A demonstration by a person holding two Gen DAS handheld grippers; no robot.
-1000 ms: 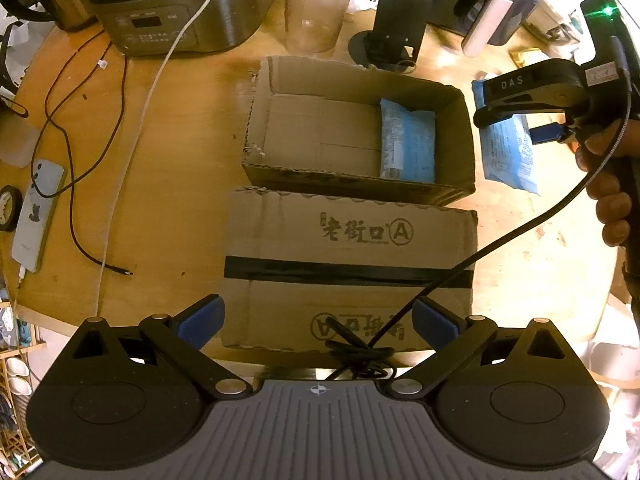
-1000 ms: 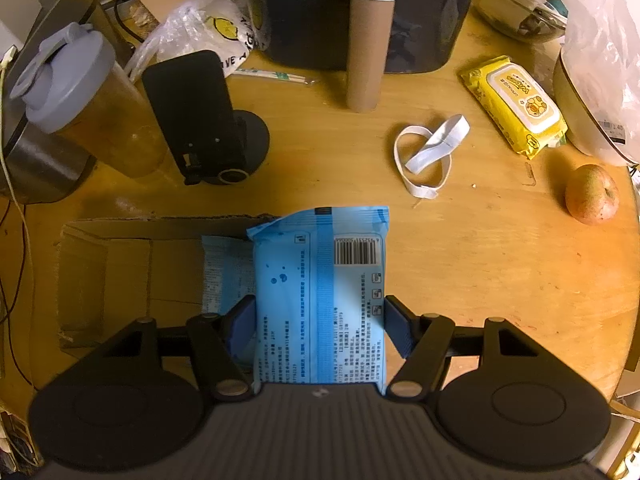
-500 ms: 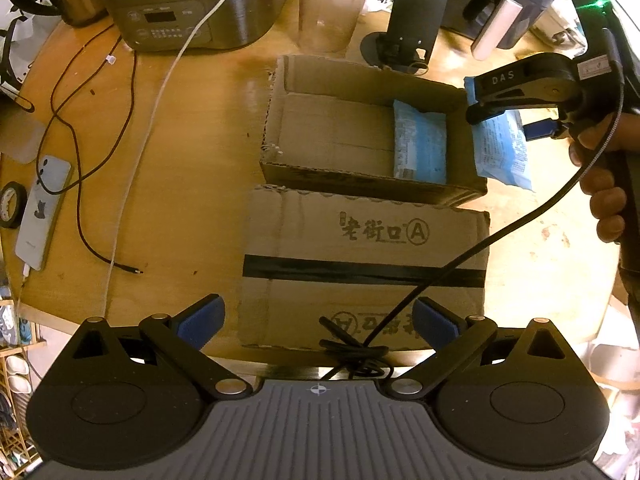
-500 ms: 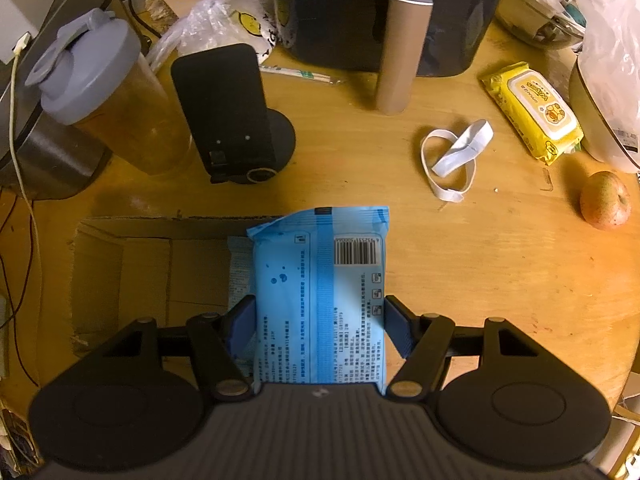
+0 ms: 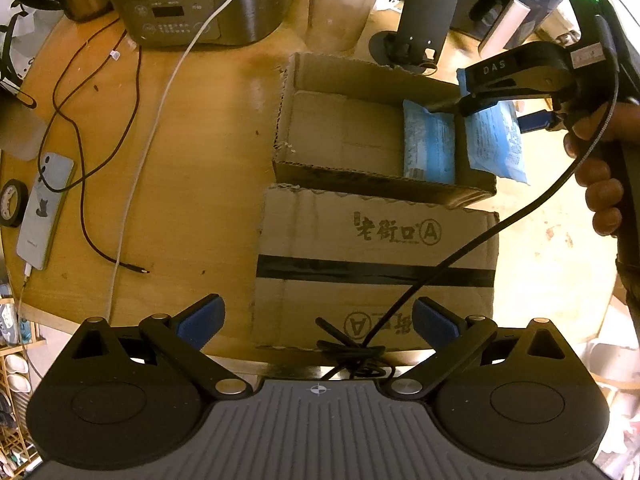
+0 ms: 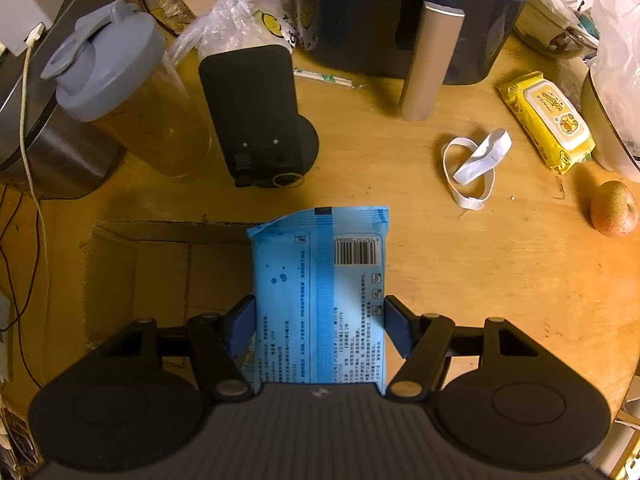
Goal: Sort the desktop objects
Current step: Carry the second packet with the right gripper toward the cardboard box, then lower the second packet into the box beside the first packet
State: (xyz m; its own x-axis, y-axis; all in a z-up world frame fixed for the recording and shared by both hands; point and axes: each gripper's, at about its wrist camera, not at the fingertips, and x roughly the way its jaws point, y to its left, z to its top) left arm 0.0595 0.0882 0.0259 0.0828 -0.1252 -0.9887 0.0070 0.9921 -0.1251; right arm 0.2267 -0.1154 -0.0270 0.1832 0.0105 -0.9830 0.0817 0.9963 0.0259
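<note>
Right gripper pinches the blue wipes pack over the open box's three-o'clock wall; released here, it could catch the rim and tumble outside. Left gripper gapes empty.

A round wooden table fills the view under warm yellowish light, with glare on its surface beside the steel cooker at its far edge. Below the table's left rim, a rack stands on pale floor.
</note>
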